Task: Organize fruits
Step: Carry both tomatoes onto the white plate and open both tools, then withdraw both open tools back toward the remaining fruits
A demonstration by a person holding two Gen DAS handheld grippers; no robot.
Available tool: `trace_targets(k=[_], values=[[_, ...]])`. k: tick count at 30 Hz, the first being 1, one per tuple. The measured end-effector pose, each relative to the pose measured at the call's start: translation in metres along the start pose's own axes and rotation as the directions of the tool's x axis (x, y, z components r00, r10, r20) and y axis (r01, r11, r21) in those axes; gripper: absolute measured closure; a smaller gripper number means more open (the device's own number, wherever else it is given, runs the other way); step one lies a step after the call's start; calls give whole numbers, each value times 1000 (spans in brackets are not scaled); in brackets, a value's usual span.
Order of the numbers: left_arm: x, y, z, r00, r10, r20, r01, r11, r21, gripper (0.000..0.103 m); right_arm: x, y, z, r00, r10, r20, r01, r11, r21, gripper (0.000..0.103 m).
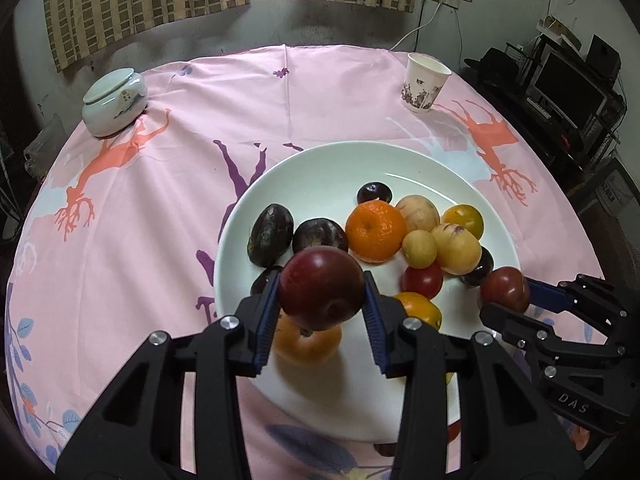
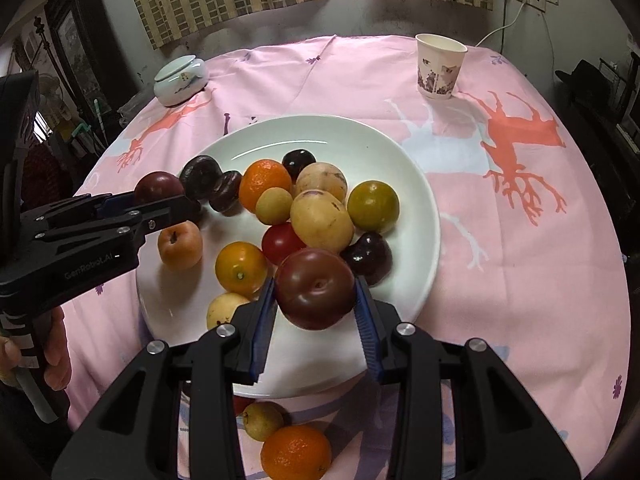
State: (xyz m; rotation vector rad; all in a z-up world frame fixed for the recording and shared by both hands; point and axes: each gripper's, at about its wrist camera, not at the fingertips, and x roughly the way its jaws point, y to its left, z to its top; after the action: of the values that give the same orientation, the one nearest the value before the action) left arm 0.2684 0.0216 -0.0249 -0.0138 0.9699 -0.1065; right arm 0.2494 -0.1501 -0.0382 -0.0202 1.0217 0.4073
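My left gripper (image 1: 322, 300) is clamped on a round dark-red plum (image 1: 321, 288), blue pads pressed to both its sides, and I hold it above the near-left part of the wide white ceramic plate (image 1: 320, 160). Directly beneath it sits a pale orange persimmon-like fruit (image 1: 308, 343), so a straight drop would land on that, I judge. My right gripper (image 2: 315, 300) is likewise closed around a brownish-red tomato-like fruit (image 2: 315, 289), hanging over the plate's near-right part. Just ahead of it lie a dark purple plum (image 2: 367, 257) at the right rim, a small red tomato (image 2: 281, 242) and a yellow-orange citrus (image 2: 241, 268). The pile fills the plate's middle; the bare white floor shows at the far side and along the near edge in front of both tools. I'd say the near edge is the open room, and the left arm is closer to the plate's left rim. Off the plate, under my right tool, an orange mandarin (image 2: 296, 454) and a small yellowish fruit (image 2: 263, 420) wait on the pink printed tablecloth (image 2: 520, 240).
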Motion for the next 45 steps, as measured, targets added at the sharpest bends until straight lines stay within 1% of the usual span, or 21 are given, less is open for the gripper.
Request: trace_targets(k=[4,6,7,8,9,10,14,16,18,21,22,24,27,30,32,34,35,37,45], values=[[9,-4,4,1000,9,-17,-9,1000,2,63,2,-4,1,1000,-6,3,6,1000,5,64],[12,-5,7,1000,21,-23,-21,1000,2,61,3,-5,3,1000,-13,3,13,1000,7,64],[12,-5,9,1000,25,-19,-25,1000,2,58,4,-5,4,1000,-20,-1,20,1000,8,61],[9,-6,11,999,36,-7,-36,999,2,43,4,-5,6,1000,-26,-1,26,1000,8,47],[5,-7,12,999,46,11,-46,999,1,32,2,-5,7,999,-38,12,38,999,10,41],[-2,-7,14,998,53,31,-53,999,-1,31,-4,-5,7,998,-51,39,51,999,12,40],[-32,-5,12,995,57,81,-56,998,-13,28,-24,-4,7,996,-53,73,53,999,4,40],[-51,-4,5,992,55,110,-53,998,-22,22,-35,-3,4,995,-51,86,51,999,2,39],[-72,-7,-8,988,60,145,-57,998,-21,11,-47,0,-3,994,-51,93,52,999,-7,39],[-96,-13,-37,981,76,177,-75,997,-12,6,-62,7,-18,993,-58,105,60,998,-23,36],[-103,-14,-48,980,81,183,-79,997,-15,5,-67,10,-26,992,-63,109,67,997,-29,32],[-115,-14,-73,977,89,195,-85,996,-30,2,-77,15,-45,990,-74,122,79,996,-41,32],[-125,-15,-110,974,110,198,-101,994,-52,2,-89,24,-80,988,-80,133,87,995,-42,32],[-127,-14,-140,975,122,184,-110,991,-76,2,-97,26,-115,991,-20,135,21,1000,-2,32],[-125,-14,-153,979,118,166,-106,991,-77,2,-97,26,-131,993,23,118,-27,999,30,32],[-125,-12,-162,982,108,155,-96,992,-79,2,-94,28,-140,995,40,86,-44,998,44,32],[-125,-12,-164,982,106,153,-94,992,-83,2,-93,30,-142,996,34,79,-37,998,43,32],[-128,-10,-168,983,100,155,-87,992,-89,2,-95,33,-146,996,21,82,-24,999,43,32],[-138,-3,-173,981,91,172,-71,991,-118,2,-102,42,-148,995,22,93,-25,999,27,32]])
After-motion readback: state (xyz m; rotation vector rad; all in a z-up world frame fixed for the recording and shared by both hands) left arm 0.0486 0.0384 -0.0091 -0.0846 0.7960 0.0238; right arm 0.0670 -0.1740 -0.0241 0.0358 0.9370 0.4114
